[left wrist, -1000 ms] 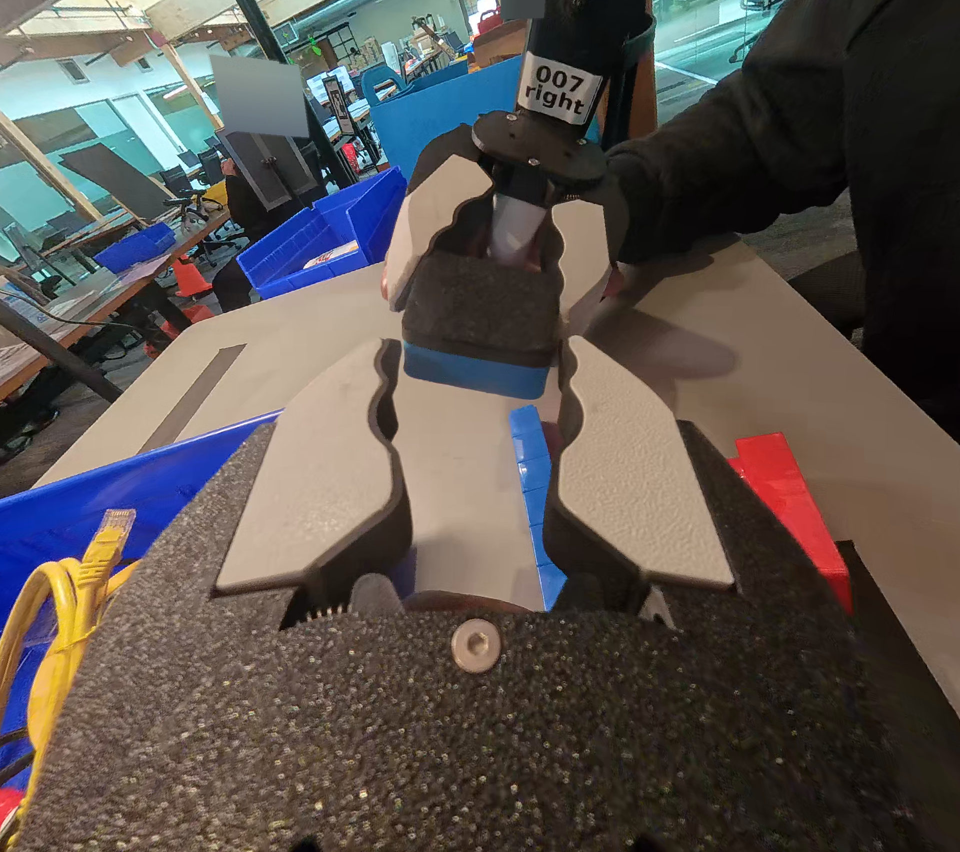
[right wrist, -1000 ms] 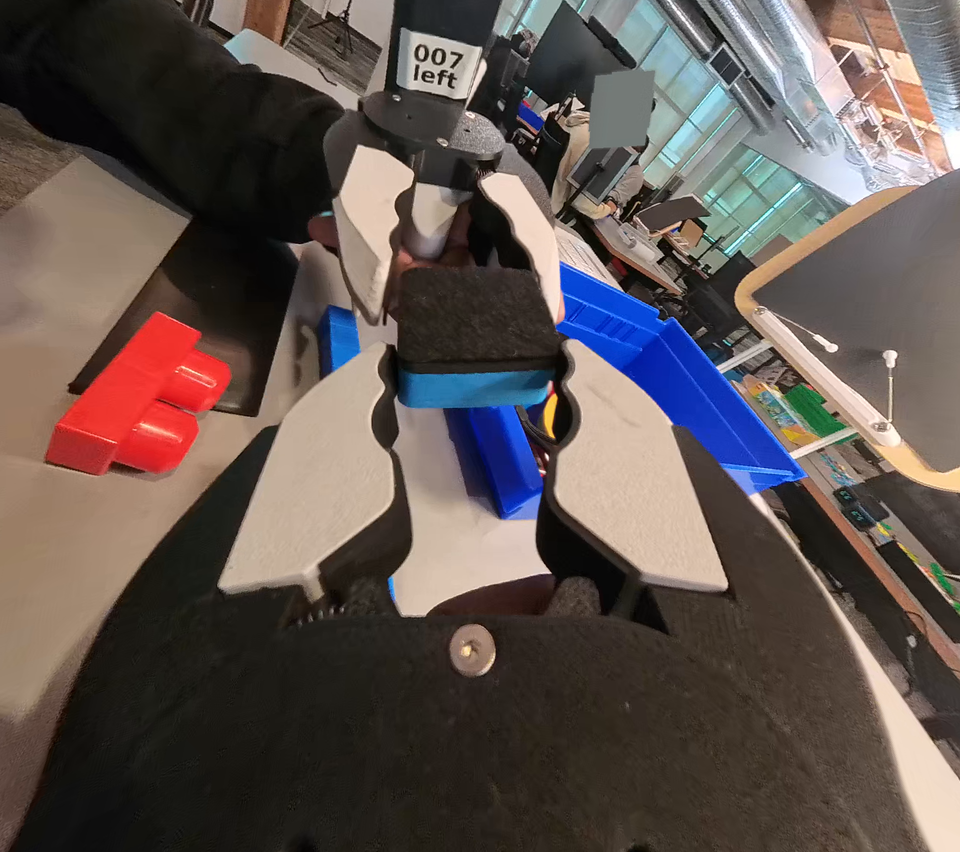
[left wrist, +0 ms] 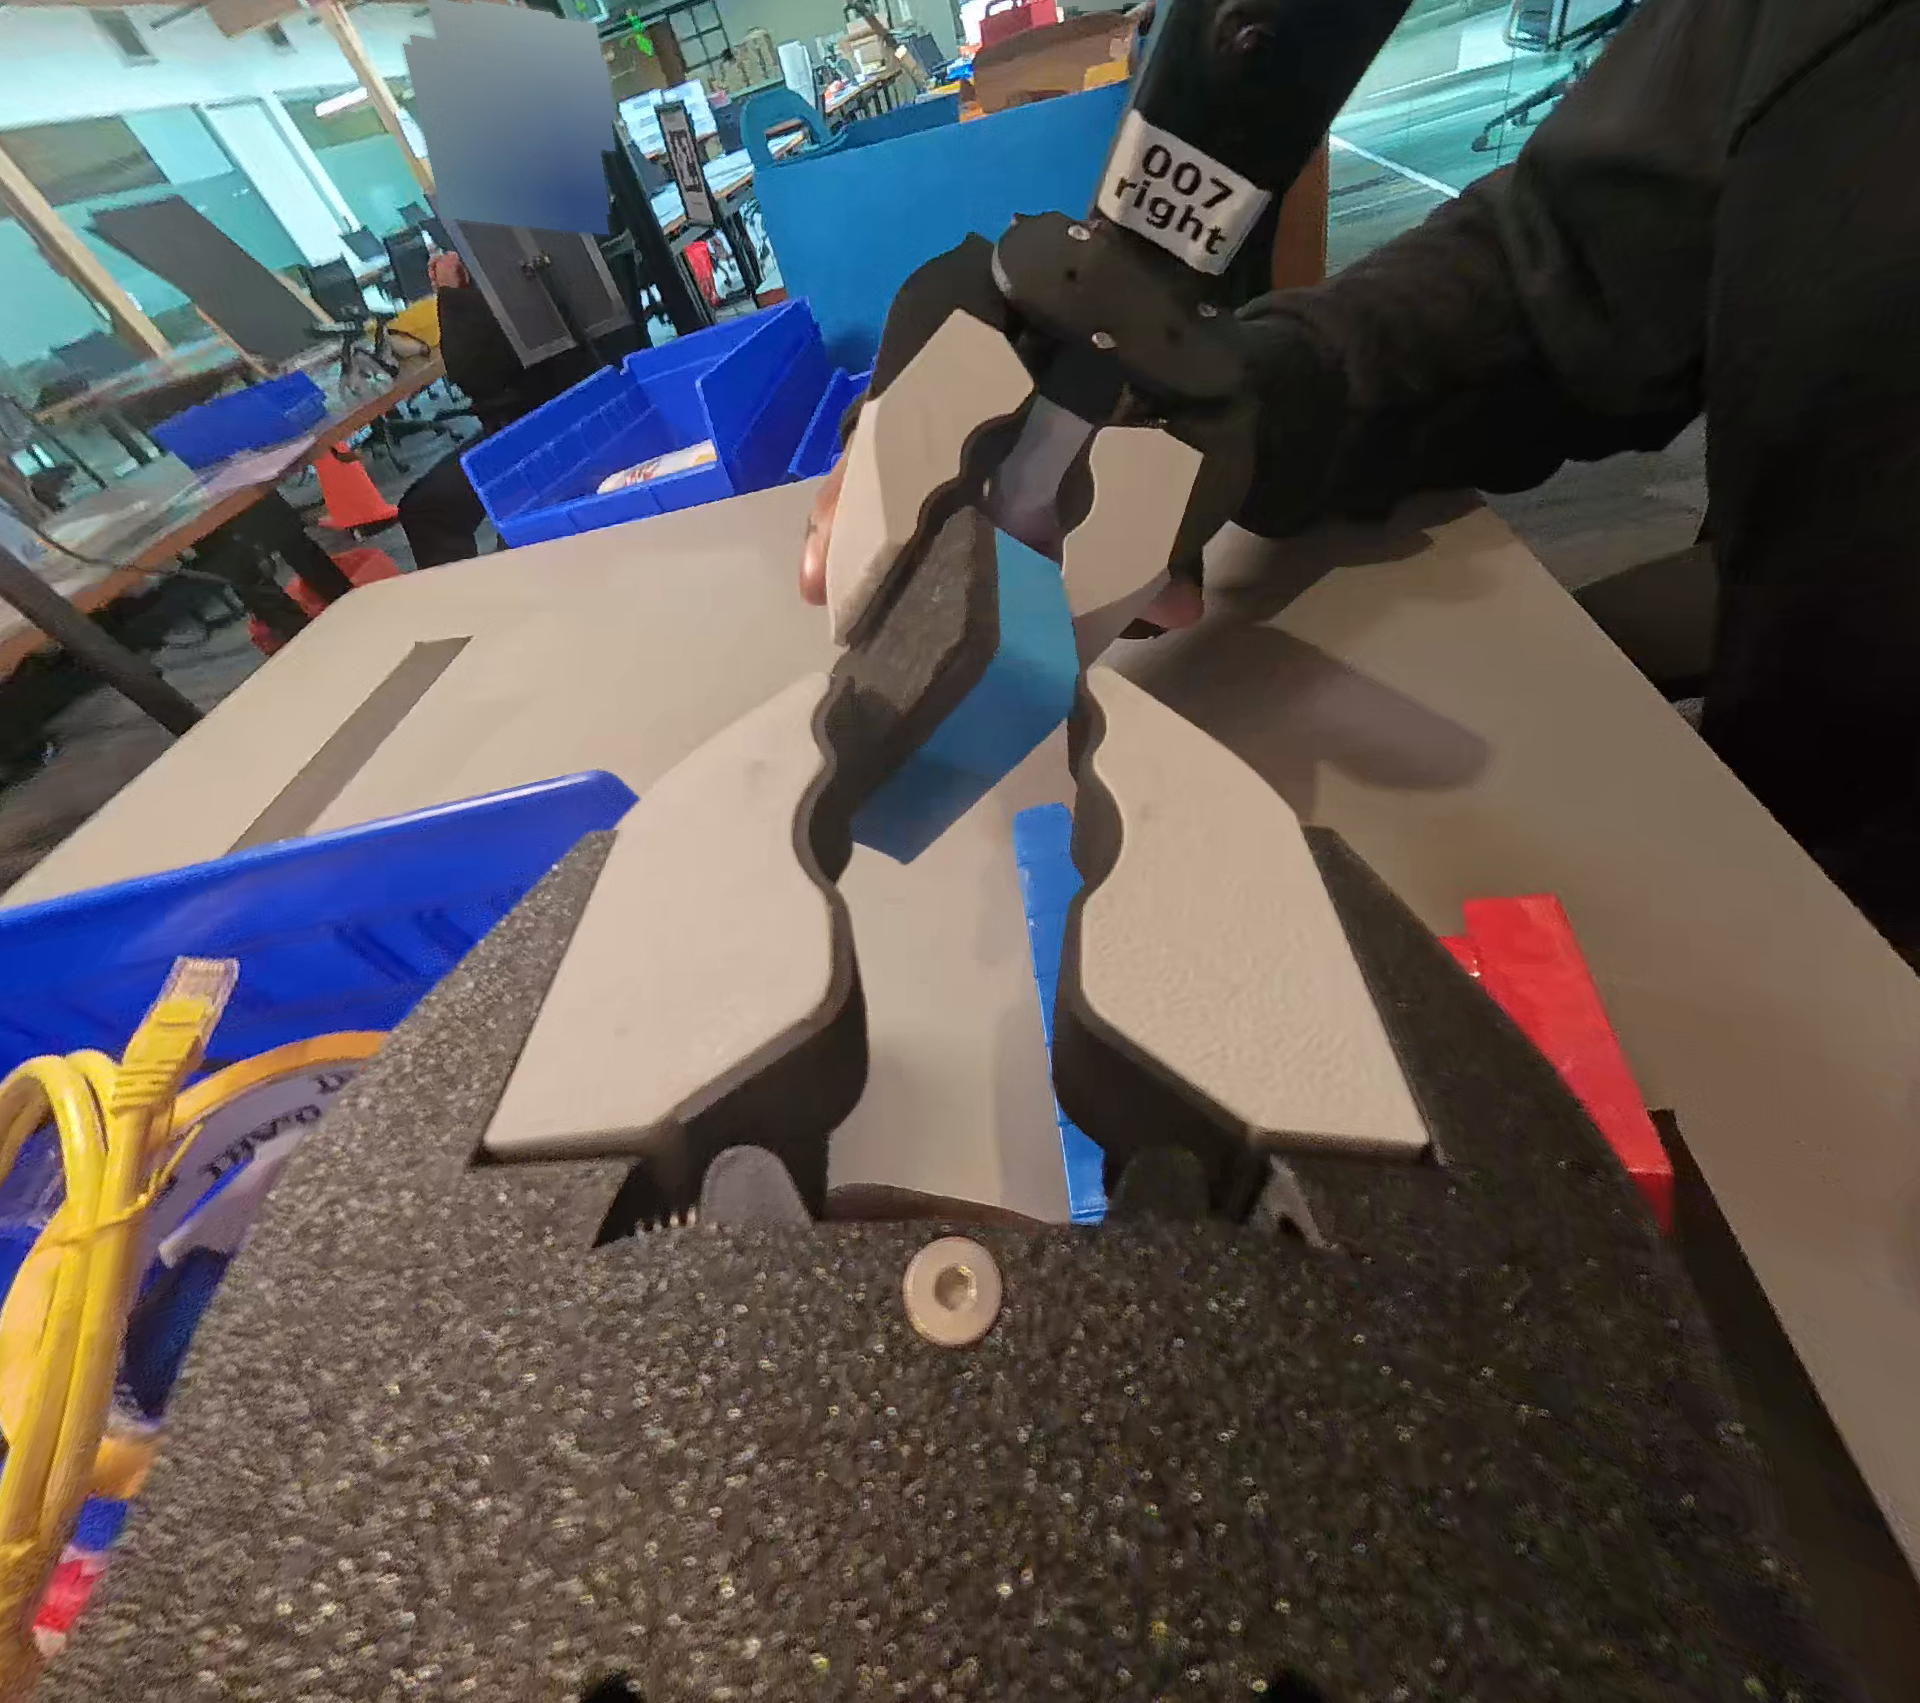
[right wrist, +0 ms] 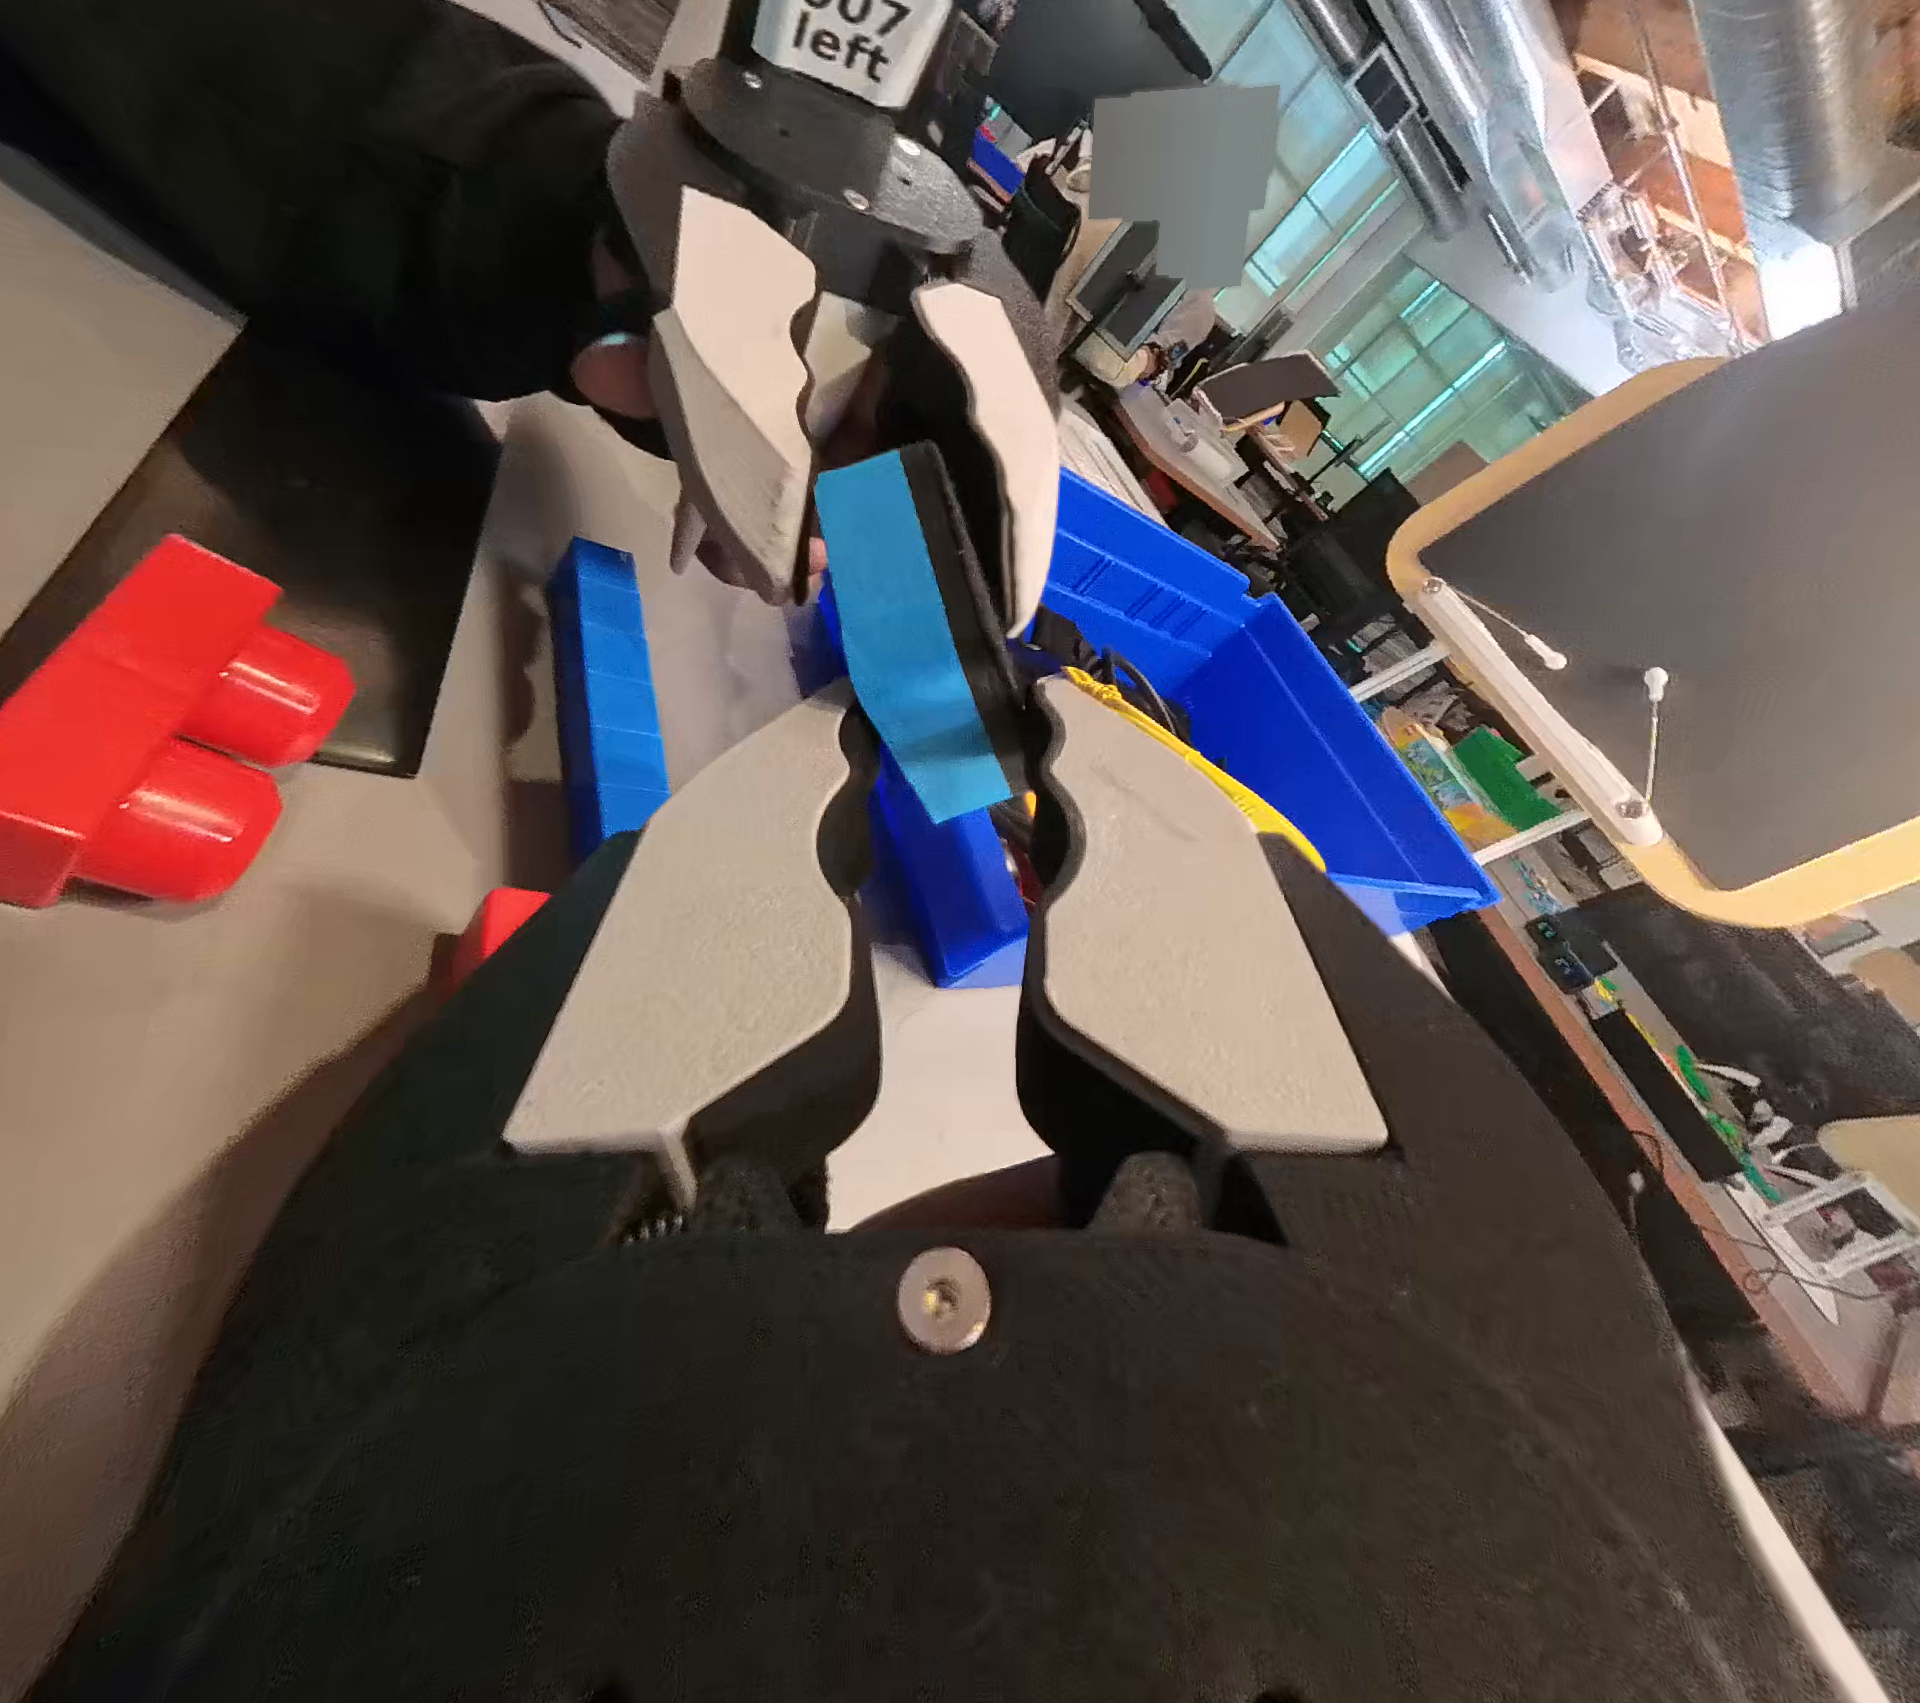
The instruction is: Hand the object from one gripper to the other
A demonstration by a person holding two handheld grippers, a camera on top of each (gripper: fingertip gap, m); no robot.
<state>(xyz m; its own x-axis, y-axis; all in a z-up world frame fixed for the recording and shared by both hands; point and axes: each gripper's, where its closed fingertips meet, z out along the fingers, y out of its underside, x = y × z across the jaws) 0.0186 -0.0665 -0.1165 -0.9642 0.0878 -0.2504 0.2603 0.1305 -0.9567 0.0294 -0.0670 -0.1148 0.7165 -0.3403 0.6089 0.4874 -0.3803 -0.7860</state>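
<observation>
Now the eraser (left wrist: 940, 697), which lay flat a second ago, stands tilted on edge between my two facing tools. My right tool (right wrist: 940, 754) pinches its near end; my left tool (left wrist: 951, 754) gapes loosely around it.

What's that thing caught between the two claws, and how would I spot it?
Look above the grey table, where the two grippers meet tip to tip. Between them hangs a flat pad, tilted on edge. It is bright blue on one face and rough black on the other, unlike the plain blue bar and red block lying on the table.
</observation>
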